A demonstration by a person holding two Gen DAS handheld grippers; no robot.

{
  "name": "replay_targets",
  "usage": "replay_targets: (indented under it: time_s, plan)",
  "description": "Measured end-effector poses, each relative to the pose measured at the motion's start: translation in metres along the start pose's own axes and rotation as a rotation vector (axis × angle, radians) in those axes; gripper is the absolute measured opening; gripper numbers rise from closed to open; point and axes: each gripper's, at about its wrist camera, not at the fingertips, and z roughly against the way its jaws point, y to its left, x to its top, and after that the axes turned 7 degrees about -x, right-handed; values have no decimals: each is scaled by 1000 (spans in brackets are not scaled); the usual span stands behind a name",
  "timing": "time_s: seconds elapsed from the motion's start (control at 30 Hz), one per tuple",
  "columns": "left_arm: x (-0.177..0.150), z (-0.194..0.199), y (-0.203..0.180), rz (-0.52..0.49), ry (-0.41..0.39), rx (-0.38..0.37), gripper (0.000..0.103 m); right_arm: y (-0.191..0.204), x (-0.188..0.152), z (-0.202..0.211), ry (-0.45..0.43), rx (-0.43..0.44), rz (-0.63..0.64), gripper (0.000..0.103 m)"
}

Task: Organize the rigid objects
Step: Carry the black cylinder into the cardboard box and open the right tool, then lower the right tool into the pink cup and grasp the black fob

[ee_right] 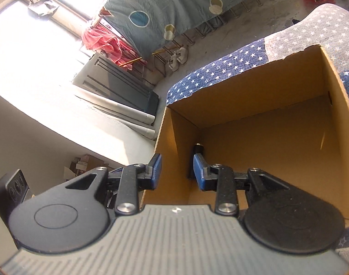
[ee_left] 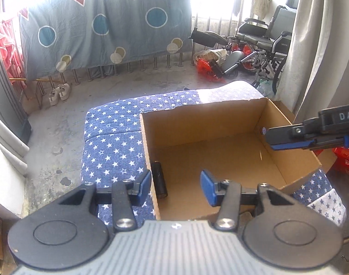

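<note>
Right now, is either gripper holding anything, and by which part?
Nothing is held. The left gripper and right gripper are both open and bare. The black cylinder lies loose inside the cardboard box, along its left wall.

Count: 1 cardboard box [ee_left: 211,119], 1 black cylinder [ee_left: 159,180] inside it just ahead of the left gripper [ee_left: 175,184], 2 grippers, 1 pair white shoes [ee_left: 59,92], 1 wheelchair [ee_left: 263,45].

black cylinder [ee_left: 159,180] lying in cardboard box [ee_left: 220,119]
</note>
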Motion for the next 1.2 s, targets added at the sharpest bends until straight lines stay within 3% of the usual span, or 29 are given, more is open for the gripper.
replay_targets:
  time_s: [0.1, 0.23, 0.47, 0.57, 0.8, 1.2]
  plan:
    - [-28, 29, -3, -7, -5, -30, 55, -8, -38, 41, -23, 38, -5, 35]
    - [-72, 45, -6, 11, 39, -79, 58, -28, -95, 62, 36, 162, -113, 36]
    - [-137, 14, -20, 6, 177, -131, 54, -29, -162, 26, 139, 97, -125, 37]
    - [-153, -1, -24, 10, 208, -167, 51, -16, -171, 2, 186, 50, -67, 37]
    - [-161, -25, -29, 41, 227, -219, 45, 0, -179, -40, 264, 43, -15, 37]
    - [-162, -36, -25, 53, 238, -215, 45, 8, -187, -63, 339, 19, 54, 34]
